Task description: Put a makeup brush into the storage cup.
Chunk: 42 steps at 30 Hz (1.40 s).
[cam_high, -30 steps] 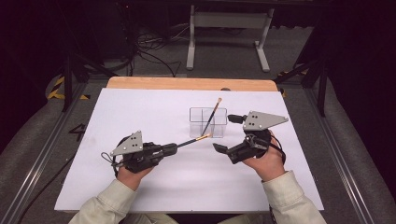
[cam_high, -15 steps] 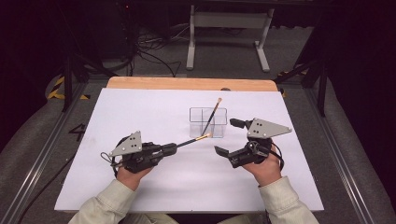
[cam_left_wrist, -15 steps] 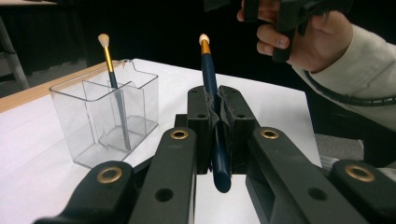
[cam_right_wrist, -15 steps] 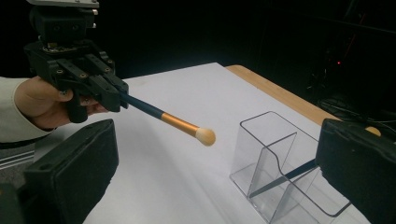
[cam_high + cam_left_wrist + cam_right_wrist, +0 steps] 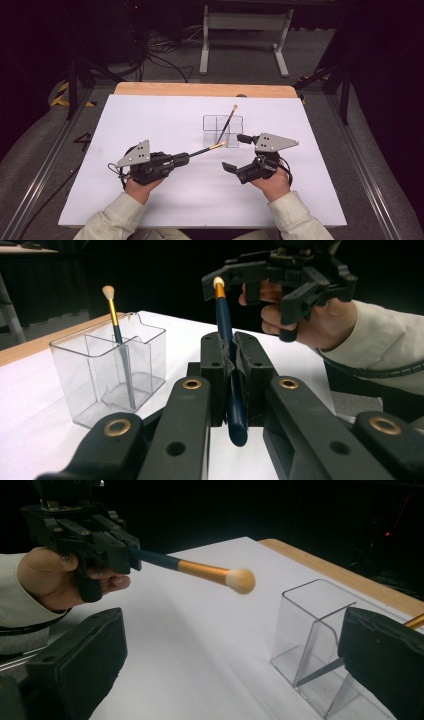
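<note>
Blue-handled brush [image 5: 226, 340] is pinched in the left claw [image 5: 186, 159]; the right claw [image 5: 237, 153] is spread beside the clear holder [image 5: 222, 131].

The white table [image 5: 150, 125], wooden along its far edge, bears 1 clear plastic organizer [image 5: 222, 131].

I'm working in what looks like a lab or recording studio. The desk [image 5: 150, 200] is covered with a plain white sheet over a wooden top, ringed by dark, black-draped surroundings. Loose cables [image 5: 160, 57] trail across the grey carpeted floor [image 5: 310, 50] behind it, a grey metal stand [image 5: 245, 22] sits beyond, and yellow-black hazard tape [image 5: 62, 95] marks the floor at the left.
</note>
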{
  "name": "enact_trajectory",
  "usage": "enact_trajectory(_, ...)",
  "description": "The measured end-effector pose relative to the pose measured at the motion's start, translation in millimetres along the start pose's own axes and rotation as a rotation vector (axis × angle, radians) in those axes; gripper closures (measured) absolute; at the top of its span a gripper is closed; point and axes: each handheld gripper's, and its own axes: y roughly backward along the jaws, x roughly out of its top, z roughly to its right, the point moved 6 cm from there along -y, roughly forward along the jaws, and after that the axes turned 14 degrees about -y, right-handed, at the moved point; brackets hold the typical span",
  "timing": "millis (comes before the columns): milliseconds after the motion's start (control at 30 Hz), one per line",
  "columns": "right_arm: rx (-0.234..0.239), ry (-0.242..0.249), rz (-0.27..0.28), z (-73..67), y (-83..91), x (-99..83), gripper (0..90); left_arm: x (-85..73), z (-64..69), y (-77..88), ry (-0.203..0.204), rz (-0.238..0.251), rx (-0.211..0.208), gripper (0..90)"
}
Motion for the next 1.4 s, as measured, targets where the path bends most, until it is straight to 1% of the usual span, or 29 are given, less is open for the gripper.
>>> enact_trajectory(100, 0.022, -0.002, -0.014, -1.2, -6.2, -4.1, 0.6, -0.3, 0.6, -1.0, 0.001, 0.002, -0.004, 83.7)
enact_trajectory(267, 0.048, -0.005, -0.025, -5.3, -12.6, -8.5, 6.3, 0.8, 2.3, -2.0, -0.001, 0.007, -0.012, 83.7)
enact_trajectory(333, 0.072, -0.003, -0.027, -8.0, -15.4, -10.5, 13.5, 1.3, 3.0, -2.3, -0.001, 0.009, -0.014, 83.7)
enact_trajectory(433, 0.118, -0.005, -0.037, -11.9, -18.8, -13.5, 26.9, 1.5, 3.9, -2.6, -0.003, 0.009, -0.020, 83.7)
enact_trajectory(600, 0.176, -0.014, -0.051, -16.6, -22.9, -16.9, 48.0, 1.4, 4.9, -3.4, -0.001, 0.016, -0.032, 83.7)
enact_trajectory(633, 0.185, -0.017, -0.050, -17.2, -23.2, -17.0, 50.4, 1.4, 4.9, -3.4, -0.001, 0.016, -0.032, 83.7)
enact_trajectory(667, 0.185, -0.017, -0.050, -17.2, -23.2, -17.0, 50.4, 1.4, 5.2, -3.6, -0.001, 0.018, -0.035, 83.7)
enact_trajectory(767, 0.209, -0.029, -0.049, -18.5, -23.9, -17.0, 57.9, 1.4, 5.6, -3.7, -0.001, 0.022, -0.041, 83.7)
enact_trajectory(867, 0.219, -0.032, -0.043, -19.6, -23.4, -16.0, 62.9, 0.8, 6.2, -4.4, -0.003, 0.024, -0.047, 83.7)
enact_trajectory(1033, 0.229, -0.041, -0.026, -19.8, -21.7, -13.4, 67.4, 0.2, 7.4, -5.8, -0.006, 0.022, -0.054, 83.7)
enact_trajectory(1300, 0.239, -0.042, -0.017, -20.7, -21.3, -12.1, 70.2, -1.5, 8.6, -7.5, -0.008, 0.014, -0.062, 83.7)
enact_trajectory(1367, 0.237, -0.042, -0.011, -20.8, -20.5, -10.9, 71.3, -3.2, 8.8, -8.2, -0.022, 0.003, -0.062, 83.6)
enact_trajectory(1400, 0.237, -0.042, -0.011, -20.8, -20.5, -10.9, 71.3, -3.2, 8.8, -8.2, -0.022, 0.003, -0.062, 83.6)
